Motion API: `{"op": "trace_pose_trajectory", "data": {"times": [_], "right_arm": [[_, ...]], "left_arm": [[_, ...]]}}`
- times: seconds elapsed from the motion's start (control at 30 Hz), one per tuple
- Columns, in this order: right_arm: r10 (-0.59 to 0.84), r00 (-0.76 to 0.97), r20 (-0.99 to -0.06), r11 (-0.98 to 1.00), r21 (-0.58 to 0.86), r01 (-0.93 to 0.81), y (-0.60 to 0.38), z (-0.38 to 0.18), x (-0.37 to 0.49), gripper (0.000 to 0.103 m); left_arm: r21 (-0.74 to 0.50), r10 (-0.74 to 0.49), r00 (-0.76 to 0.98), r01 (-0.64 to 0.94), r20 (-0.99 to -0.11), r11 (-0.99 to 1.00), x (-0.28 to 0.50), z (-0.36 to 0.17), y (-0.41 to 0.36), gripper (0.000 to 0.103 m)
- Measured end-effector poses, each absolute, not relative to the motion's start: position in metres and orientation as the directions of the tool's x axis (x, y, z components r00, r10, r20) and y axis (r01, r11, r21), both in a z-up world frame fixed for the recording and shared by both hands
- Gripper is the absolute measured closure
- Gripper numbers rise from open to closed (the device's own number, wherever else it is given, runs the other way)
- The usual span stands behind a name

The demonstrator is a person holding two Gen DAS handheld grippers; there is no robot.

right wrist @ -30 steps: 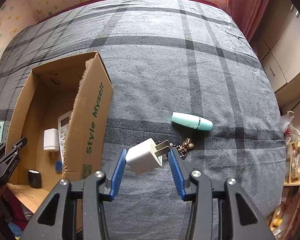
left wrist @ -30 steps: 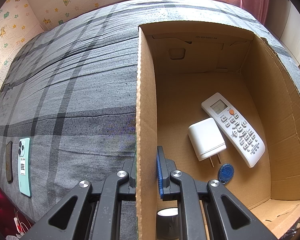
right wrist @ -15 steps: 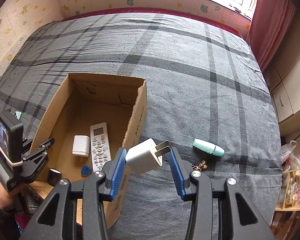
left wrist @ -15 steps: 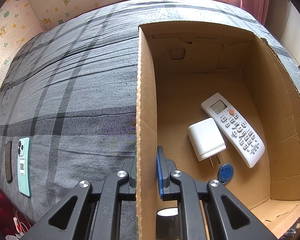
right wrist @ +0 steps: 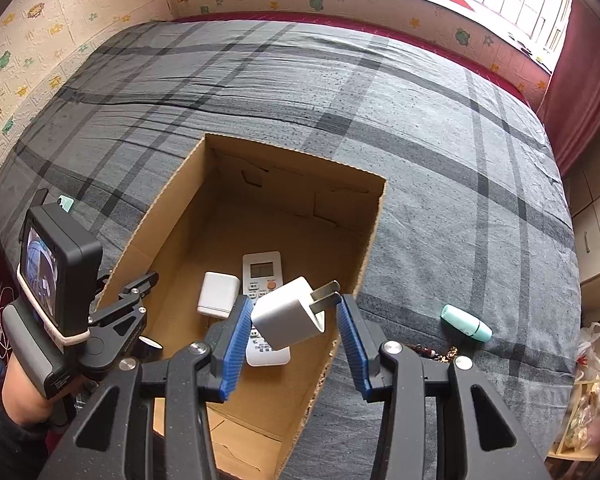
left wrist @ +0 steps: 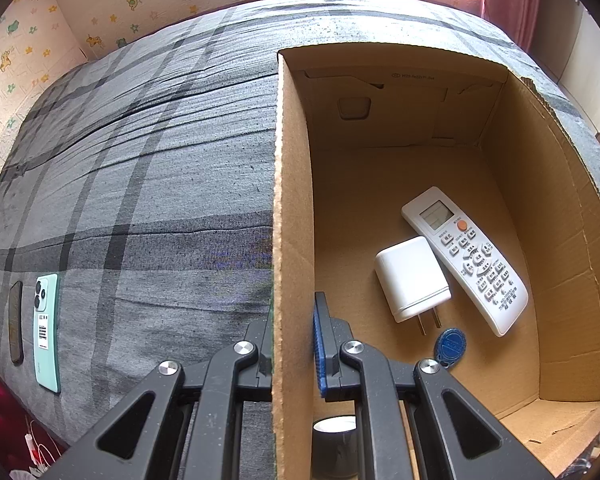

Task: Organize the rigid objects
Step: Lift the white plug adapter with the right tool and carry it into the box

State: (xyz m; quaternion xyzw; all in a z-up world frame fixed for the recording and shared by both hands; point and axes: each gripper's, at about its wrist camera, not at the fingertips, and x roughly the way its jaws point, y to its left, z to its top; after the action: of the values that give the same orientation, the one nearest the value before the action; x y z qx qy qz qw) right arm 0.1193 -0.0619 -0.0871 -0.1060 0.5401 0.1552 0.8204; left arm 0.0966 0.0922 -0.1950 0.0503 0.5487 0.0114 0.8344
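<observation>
1. A small white plug charger (right wrist: pixel 290 314) hangs tilted above the box's near right edge, its prongs pointing up and right.
2. The open cardboard box (right wrist: pixel 374 216) sits on the grey plaid bed (right wrist: pixel 440 128).
3. Inside lie a white remote (left wrist: pixel 466 258), a larger white charger (left wrist: pixel 410 278) and a blue tag (left wrist: pixel 451 342).
4. A mint tube (right wrist: pixel 465 323) lies on the bed, right of the box.

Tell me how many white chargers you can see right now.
2. One charger is held in the right gripper above the box; the other charger lies inside, beside the remote.
</observation>
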Motion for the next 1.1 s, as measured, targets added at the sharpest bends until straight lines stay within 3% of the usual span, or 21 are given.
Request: {"op": "trace_pose_trajectory", "data": {"times": [1.1], "right_arm": [[0.12, 0.141, -0.983, 0.921, 0.057, -0.385, -0.007, -0.202, 0.125, 0.056]], "left_arm": [[0.097, 0.074, 0.399, 0.037, -0.914, 0.995, 0.097, -0.195, 0.093, 0.089]]}}
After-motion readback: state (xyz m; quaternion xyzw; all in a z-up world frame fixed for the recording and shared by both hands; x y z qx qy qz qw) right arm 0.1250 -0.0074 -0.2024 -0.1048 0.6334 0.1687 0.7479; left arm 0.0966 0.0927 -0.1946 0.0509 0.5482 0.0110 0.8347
